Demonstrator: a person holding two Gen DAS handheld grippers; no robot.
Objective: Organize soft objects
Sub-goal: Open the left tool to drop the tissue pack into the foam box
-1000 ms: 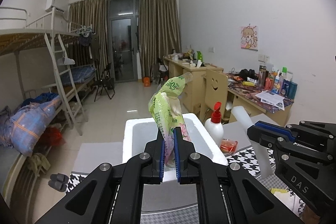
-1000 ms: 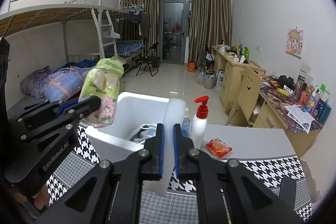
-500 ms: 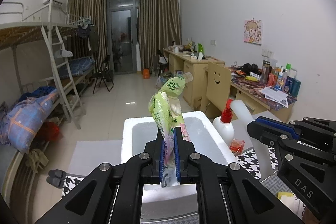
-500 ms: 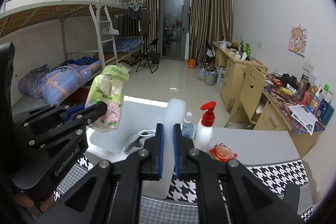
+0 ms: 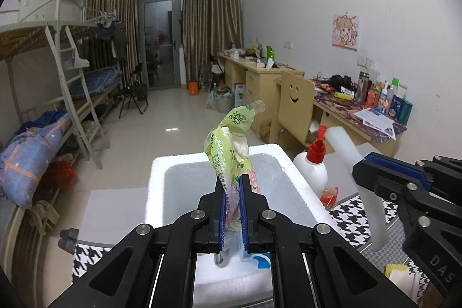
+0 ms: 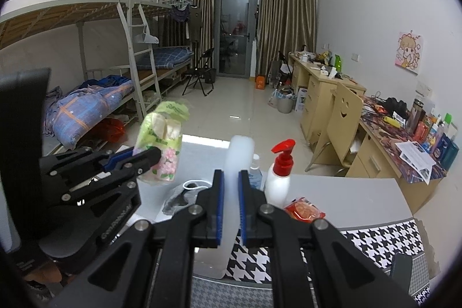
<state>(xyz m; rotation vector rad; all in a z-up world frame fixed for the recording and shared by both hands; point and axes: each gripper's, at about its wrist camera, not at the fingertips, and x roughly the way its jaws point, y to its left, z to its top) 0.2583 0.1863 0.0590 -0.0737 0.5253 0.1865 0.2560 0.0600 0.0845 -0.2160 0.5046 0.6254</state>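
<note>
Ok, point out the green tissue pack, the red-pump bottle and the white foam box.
green tissue pack (image 5: 231, 146), left wrist view, on its printed upper body.
red-pump bottle (image 6: 277, 181), right wrist view, on its white body.
white foam box (image 5: 154, 178), left wrist view, on its left rim.

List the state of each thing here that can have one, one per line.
left gripper: shut on green tissue pack
green tissue pack: held upright above the box
right gripper: shut on white foam piece
white foam piece: held upright, off the table
white foam box: open, no lid on it
pump bottle: standing upright, red pump on
red snack packet: lying flat on the table
</note>
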